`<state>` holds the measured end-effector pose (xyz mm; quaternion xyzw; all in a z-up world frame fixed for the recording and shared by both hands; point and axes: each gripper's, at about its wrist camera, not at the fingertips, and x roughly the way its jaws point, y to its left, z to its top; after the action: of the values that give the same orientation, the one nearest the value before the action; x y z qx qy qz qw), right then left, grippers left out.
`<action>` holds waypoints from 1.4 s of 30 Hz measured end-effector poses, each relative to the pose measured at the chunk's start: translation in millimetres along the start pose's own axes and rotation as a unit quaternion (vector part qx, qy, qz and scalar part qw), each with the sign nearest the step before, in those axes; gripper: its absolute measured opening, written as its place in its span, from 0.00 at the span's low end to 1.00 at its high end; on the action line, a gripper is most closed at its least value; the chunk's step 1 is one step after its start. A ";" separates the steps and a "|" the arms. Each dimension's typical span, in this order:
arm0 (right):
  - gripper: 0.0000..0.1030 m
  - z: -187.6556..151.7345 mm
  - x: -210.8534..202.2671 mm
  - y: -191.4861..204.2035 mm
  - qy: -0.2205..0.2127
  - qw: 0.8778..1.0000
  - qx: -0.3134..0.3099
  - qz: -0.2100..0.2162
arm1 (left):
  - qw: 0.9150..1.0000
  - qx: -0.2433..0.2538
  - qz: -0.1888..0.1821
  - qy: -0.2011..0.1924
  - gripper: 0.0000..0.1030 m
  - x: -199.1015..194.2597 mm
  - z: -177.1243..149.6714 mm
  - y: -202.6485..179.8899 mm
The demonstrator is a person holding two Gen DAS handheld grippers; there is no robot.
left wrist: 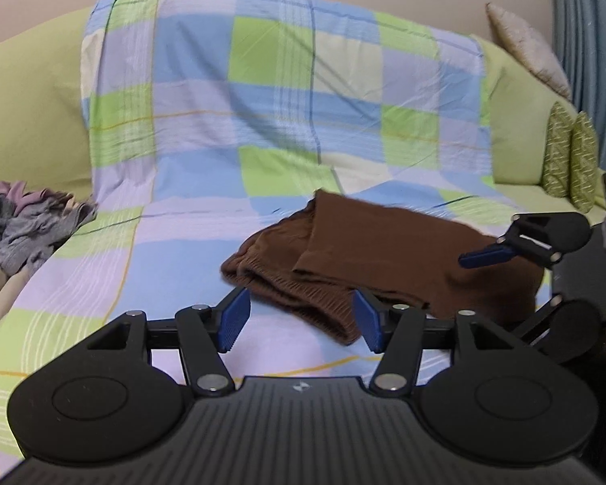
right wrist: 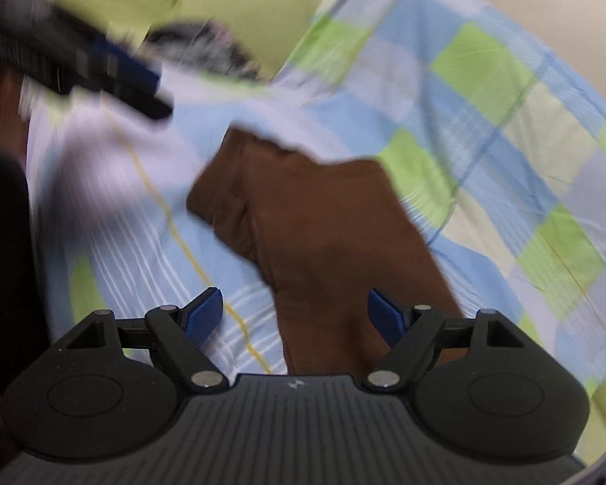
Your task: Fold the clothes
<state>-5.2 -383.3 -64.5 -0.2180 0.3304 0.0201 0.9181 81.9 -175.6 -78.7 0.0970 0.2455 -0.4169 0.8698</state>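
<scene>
Blue-padded fingers of the left gripper (left wrist: 300, 317) are standing apart, holding nothing, just in front of the ribbed hem of a brown garment (left wrist: 383, 258). That garment is lying partly folded on a checked sheet (left wrist: 262, 101) in blue, green and lilac squares, which is covering the seat and back of a green sofa (left wrist: 24, 121).

Going from left to right in the left wrist view, a crumpled pile of grey and mauve clothes (left wrist: 28, 222) is sitting at the sheet's left edge, well apart from the brown garment. The garment is resting right of centre. The right gripper (left wrist: 505, 248) is hovering over the garment's right end, and from this side it is not clear how its jaws stand. Behind it, 2 patterned green cushions (left wrist: 571, 161) are leaning against the sofa's arm.

In the blurred right wrist view, the right gripper (right wrist: 296, 317) is showing its fingers spread wide, with the brown garment (right wrist: 323, 234) lying between and beyond them, unclamped. At upper left the left gripper (right wrist: 121, 76) is appearing as a dark smear.
</scene>
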 end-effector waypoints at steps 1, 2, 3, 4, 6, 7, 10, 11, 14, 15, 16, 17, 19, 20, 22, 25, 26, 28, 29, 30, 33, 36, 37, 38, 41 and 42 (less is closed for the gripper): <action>0.60 -2.2 7.4 2.3 0.002 1.000 -0.016 0.000 | 1.000 0.002 0.003 0.004 0.58 1.0 -0.1 1.5; 0.51 -4.3 11.8 1.1 0.002 1.000 -0.022 0.000 | 1.000 0.006 0.004 0.005 0.58 3.7 2.7 4.8; 0.25 -6.3 11.5 -5.5 -0.001 1.000 -0.010 -0.003 | 1.000 0.008 0.005 0.007 0.58 5.5 3.8 7.1; 0.03 -8.3 11.6 -11.5 -0.003 1.000 0.001 -0.005 | 1.000 0.009 0.006 0.008 0.58 8.0 5.3 9.3; 0.00 -14.6 8.4 -34.9 -0.014 0.998 0.055 -0.001 | 1.000 0.010 0.003 0.007 0.59 14.6 8.7 11.5; 0.00 -18.3 6.0 -49.5 -0.022 0.996 0.091 0.004 | 1.000 0.011 0.001 0.006 0.59 17.9 10.5 12.7; 0.00 -30.1 -6.0 -108.8 -0.055 0.977 0.206 -0.003 | 1.000 0.009 -0.004 0.006 0.59 30.7 14.4 13.7; 0.00 -31.4 -8.6 -126.4 -0.057 0.973 0.224 -0.009 | 1.000 0.007 -0.006 0.007 0.59 35.5 15.4 13.7; 0.02 -32.6 -16.0 -159.6 -0.054 0.966 0.252 -0.005 | 1.000 -0.002 -0.011 0.015 0.60 53.5 15.3 14.2; 0.05 -29.9 -17.9 -158.6 -0.056 0.968 0.243 0.006 | 1.000 -0.005 -0.008 0.018 0.60 59.0 15.0 14.9; 0.09 -26.9 -17.4 -150.3 -0.059 0.971 0.229 0.018 | 1.000 -0.009 -0.004 0.022 0.60 64.7 15.0 16.0; 0.14 -23.2 -14.4 -136.2 -0.063 0.975 0.209 0.034 | 1.000 -0.016 0.000 0.025 0.60 69.9 14.5 18.8; 0.40 -15.7 -3.3 -98.0 -0.071 0.984 0.152 0.062 | 0.999 -0.028 0.012 0.029 0.60 77.2 14.7 24.8; 0.41 -11.9 3.6 -77.4 -0.075 0.988 0.116 0.073 | 0.999 -0.031 0.018 0.028 0.60 78.5 15.3 27.5; 0.46 -7.7 17.7 -39.2 -0.074 0.993 0.040 0.080 | 0.999 -0.031 0.020 0.025 0.60 77.3 16.4 31.3; 0.51 -4.2 39.5 2.6 -0.055 0.995 -0.064 0.046 | 0.999 -0.031 0.016 0.023 0.60 76.1 17.0 34.3; 0.47 -5.3 45.0 9.2 -0.052 0.994 -0.091 0.030 | 0.999 -0.033 0.012 0.024 0.60 77.4 17.0 34.5; 0.09 -5.3 45.2 -0.8 -0.049 0.996 -0.062 0.033 | 0.999 -0.038 0.005 0.026 0.61 80.0 16.9 35.0; 0.09 -5.9 40.4 -16.3 -0.054 0.997 -0.013 0.046 | 0.999 -0.041 0.001 0.027 0.61 81.3 16.8 35.2; 0.08 -9.0 34.1 -36.1 -0.063 0.996 0.036 0.051 | 0.999 -0.043 -0.002 0.028 0.61 82.5 16.8 35.5; 0.07 -20.6 12.7 -100.3 -0.093 0.982 0.165 0.022 | 0.998 -0.051 -0.013 0.032 0.61 86.4 16.6 36.2; 0.07 -36.7 -0.1 -166.6 -0.116 0.958 0.255 -0.059 | 0.997 -0.059 -0.024 0.035 0.61 90.3 16.5 36.9; 0.09 -44.4 -0.5 -188.8 -0.113 0.946 0.285 -0.101 | 0.997 -0.061 -0.027 0.036 0.61 91.6 16.4 37.2; 0.11 -52.7 1.6 -210.3 -0.098 0.932 0.318 -0.146 | 0.997 -0.064 -0.031 0.037 0.62 92.9 16.4 37.4; 0.20 -70.6 -2.0 -243.3 -0.080 0.904 0.376 -0.188 | 0.996 -0.072 -0.041 0.040 0.64 97.0 16.3 38.2; 0.26 -71.2 -5.6 -237.7 -0.088 0.906 0.368 -0.188 | 0.995 -0.076 -0.044 0.044 0.64 104.0 17.6 39.9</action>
<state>-9.1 -627.0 -18.0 0.0800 0.1849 -0.2563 0.9454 174.1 -227.3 -117.7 0.0383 0.3187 -0.4299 0.8439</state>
